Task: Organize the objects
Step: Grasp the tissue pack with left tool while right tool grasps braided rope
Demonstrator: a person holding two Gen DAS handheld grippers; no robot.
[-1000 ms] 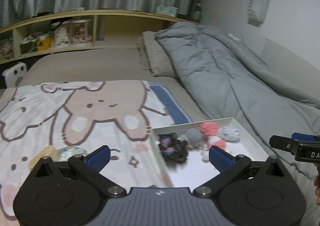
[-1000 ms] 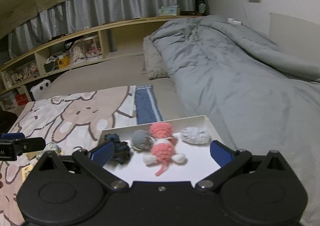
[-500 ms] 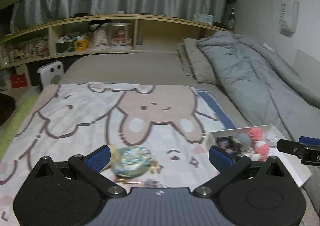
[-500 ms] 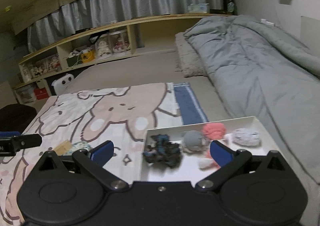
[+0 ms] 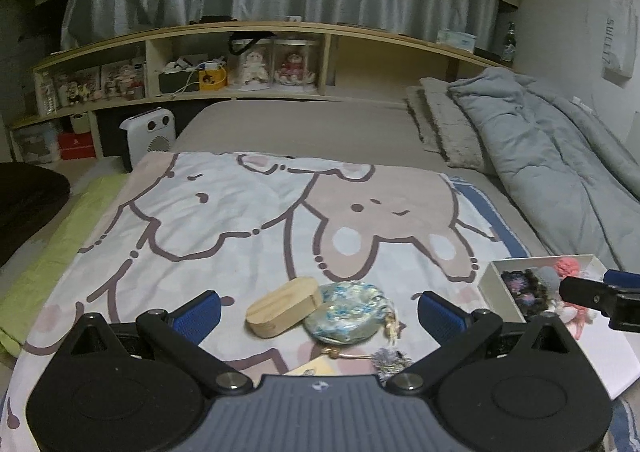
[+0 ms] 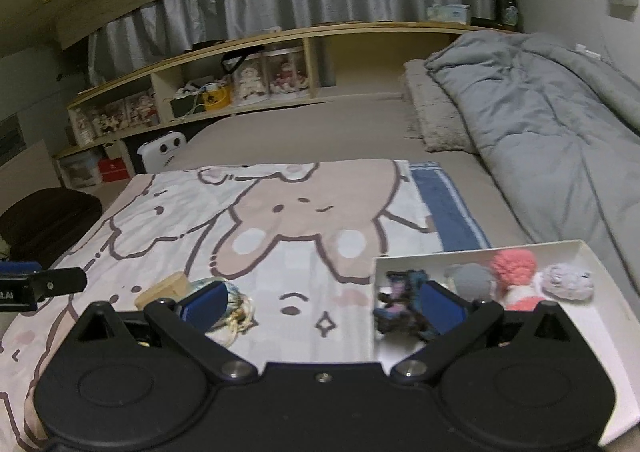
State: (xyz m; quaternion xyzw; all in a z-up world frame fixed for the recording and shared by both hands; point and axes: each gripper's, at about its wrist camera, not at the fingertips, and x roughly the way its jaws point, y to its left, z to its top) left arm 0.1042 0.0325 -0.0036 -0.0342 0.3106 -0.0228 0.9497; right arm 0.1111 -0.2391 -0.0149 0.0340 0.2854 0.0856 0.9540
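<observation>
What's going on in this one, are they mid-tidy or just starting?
A person holds a gripper in each hand above a bed, sorting small items. Several crocheted toys already sit in the white tray. The left gripper is open, facing a wooden case and a round blue pouch lying on the cartoon blanket. The right gripper is open and empty, near the tray.

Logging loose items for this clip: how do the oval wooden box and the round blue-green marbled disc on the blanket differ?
The oval wooden box is plain pale wood; the round blue-green marbled disc is mottled and glossy. The box is elongated and thick-sided; the disc is round and flatter. A gold cord trails beside the disc, none by the box. Both lie touching on the cartoon blanket.
</observation>
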